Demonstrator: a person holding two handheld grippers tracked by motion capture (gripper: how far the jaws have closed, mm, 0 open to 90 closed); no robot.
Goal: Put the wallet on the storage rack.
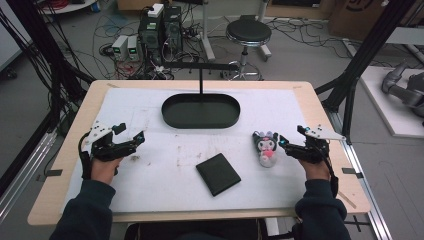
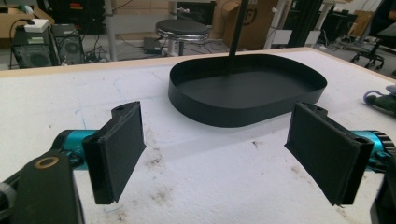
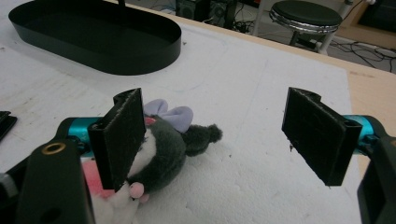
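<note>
left gripper: fingers apart over bare table | right gripper: fingers apart, beside plush toy, likely lining up a grasp

Both forearms enter from the near edge of the table, each hand gripping one device. The left gripper sits near the left edge, jaws spread wide apart and empty. The right gripper sits near the right edge, jaws likewise spread wide, nothing between them.

Dark navy sleeves; black hand-held gripper with teal joints, grey plate.
</note>
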